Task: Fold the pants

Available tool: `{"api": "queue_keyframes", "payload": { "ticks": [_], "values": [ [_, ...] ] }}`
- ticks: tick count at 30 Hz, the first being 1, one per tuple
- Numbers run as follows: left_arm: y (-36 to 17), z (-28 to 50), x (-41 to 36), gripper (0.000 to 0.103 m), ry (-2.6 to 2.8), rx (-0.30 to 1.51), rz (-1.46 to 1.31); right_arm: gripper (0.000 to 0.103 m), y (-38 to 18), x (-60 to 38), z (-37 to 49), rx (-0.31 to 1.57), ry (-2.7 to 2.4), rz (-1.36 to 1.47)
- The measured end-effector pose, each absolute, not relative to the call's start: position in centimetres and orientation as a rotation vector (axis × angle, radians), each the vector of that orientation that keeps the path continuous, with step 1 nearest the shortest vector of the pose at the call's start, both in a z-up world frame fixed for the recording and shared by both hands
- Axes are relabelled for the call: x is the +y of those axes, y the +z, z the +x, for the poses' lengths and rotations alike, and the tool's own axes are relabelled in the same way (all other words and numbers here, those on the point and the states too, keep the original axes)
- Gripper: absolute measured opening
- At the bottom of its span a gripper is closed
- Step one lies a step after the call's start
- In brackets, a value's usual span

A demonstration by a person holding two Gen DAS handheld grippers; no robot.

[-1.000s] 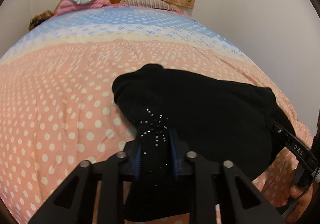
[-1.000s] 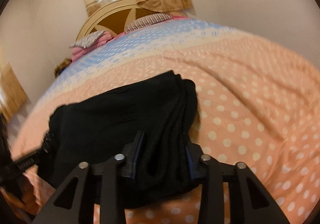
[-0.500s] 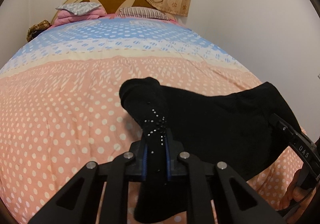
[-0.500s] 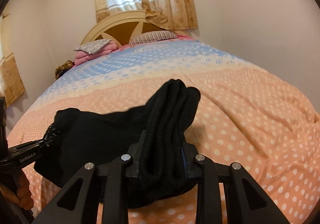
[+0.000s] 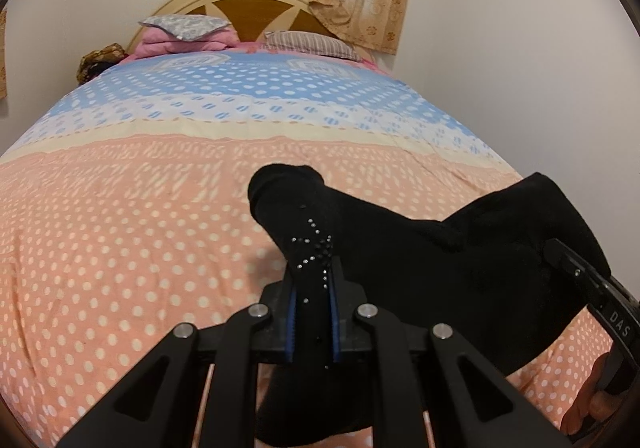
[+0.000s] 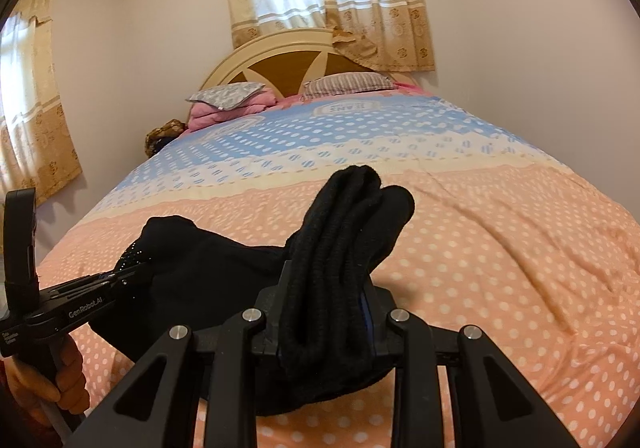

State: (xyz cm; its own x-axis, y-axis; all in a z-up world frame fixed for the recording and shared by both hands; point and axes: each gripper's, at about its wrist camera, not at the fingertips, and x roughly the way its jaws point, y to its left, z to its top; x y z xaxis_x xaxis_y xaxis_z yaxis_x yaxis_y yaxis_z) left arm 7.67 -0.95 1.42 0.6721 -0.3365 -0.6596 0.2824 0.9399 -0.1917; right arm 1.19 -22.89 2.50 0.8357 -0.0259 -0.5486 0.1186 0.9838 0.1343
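Observation:
The black pants point(image 5: 460, 272) hang lifted above the polka-dot bedspread point(image 5: 120, 248), stretched between both grippers. My left gripper point(image 5: 312, 288) is shut on the end with small rhinestones. My right gripper point(image 6: 326, 300) is shut on a bunched, ribbed end of the pants point(image 6: 224, 272). The right gripper also shows at the right edge of the left wrist view point(image 5: 592, 296). The left gripper shows at the left of the right wrist view point(image 6: 116, 280). The lower part of the pants is hidden behind the gripper frames.
The bed has a pink and blue bedspread point(image 6: 500, 248). Pillows point(image 5: 312, 42) and a folded pink blanket point(image 5: 180, 44) lie by the headboard point(image 6: 280, 68). Walls flank the bed on both sides. Curtains point(image 6: 328, 0) hang behind.
Both grippers have risen and tilted up with the pants, so the cloth has lifted off the bedspread and more of the room's far wall shows.

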Motion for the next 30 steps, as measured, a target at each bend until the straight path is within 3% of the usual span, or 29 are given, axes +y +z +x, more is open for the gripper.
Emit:
{"api": "queue_keyframes", "payload": {
  "ticks": [30],
  "values": [
    [2.3,11.1,9.9,0.013,-0.059,0.696,-0.126,0.028,4.0,-11.6,10.4,0.547,0.193,0.111]
  ]
}}
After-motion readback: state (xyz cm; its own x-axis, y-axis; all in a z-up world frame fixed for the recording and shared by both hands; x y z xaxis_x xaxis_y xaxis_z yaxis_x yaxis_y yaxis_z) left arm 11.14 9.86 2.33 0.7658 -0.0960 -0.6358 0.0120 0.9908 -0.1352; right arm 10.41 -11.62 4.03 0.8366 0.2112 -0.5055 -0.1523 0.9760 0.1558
